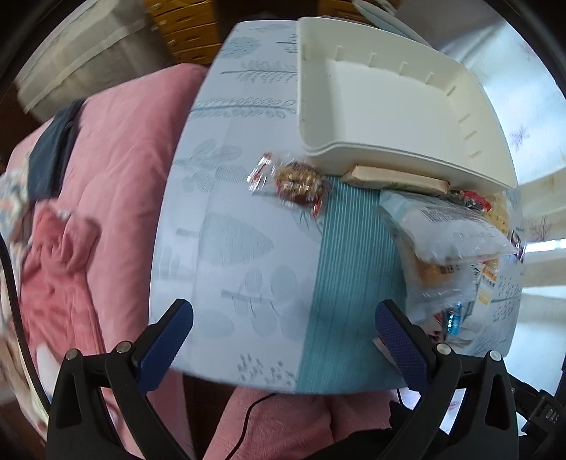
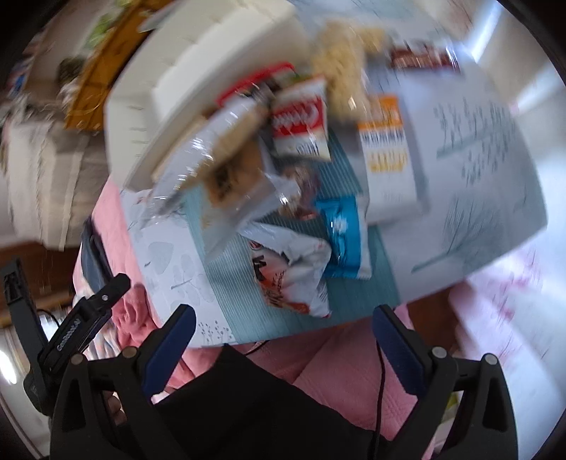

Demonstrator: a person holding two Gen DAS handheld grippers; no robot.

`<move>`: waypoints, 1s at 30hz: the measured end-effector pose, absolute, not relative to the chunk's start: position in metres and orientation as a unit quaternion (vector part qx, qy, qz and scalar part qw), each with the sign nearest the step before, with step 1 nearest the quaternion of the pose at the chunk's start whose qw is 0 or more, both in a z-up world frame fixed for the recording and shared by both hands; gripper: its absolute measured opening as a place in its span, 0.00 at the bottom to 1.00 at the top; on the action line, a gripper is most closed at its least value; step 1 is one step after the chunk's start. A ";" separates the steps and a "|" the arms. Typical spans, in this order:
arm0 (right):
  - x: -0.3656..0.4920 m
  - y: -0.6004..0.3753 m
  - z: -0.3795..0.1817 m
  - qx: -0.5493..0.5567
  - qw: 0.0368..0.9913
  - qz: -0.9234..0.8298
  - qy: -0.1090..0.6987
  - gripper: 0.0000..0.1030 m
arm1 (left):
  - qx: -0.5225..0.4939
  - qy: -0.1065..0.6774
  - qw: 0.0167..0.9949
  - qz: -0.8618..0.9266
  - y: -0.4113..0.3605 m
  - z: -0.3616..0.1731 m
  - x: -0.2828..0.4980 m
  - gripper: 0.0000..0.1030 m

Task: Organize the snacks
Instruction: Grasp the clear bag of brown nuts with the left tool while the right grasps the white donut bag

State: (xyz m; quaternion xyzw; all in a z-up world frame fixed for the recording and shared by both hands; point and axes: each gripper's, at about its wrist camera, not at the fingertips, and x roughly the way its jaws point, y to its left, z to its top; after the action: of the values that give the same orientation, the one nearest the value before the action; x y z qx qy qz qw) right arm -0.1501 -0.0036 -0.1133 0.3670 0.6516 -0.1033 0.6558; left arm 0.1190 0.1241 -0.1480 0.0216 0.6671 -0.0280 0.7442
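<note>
A cream tray with a bare floor sits at the far side of a small table. In front of it lies a clear-wrapped nut snack, and a heap of snack packets spreads to the right. My left gripper hovers open over the near table edge, nothing between its fingers. In the blurred right wrist view the same tray is upper left, with a white and red packet, a blue packet and an orange and white packet in the pile. My right gripper is open near the table's front edge.
The table wears a pale leaf-print cloth with a teal striped band. Pink bedding lies to the left and below. A wooden drawer unit stands behind. The other gripper's black body shows at lower left.
</note>
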 end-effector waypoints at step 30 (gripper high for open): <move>-0.150 0.041 -0.208 0.336 0.612 -0.278 0.659 0.78 | 0.048 0.637 0.751 -0.170 0.120 -0.264 0.233 0.84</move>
State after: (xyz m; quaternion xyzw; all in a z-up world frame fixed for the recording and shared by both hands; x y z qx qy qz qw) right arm -0.1505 0.0410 -0.2076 0.3364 0.6594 -0.2784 0.6120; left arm 0.2332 0.1197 -0.2641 0.0484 0.6367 -0.1697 0.7507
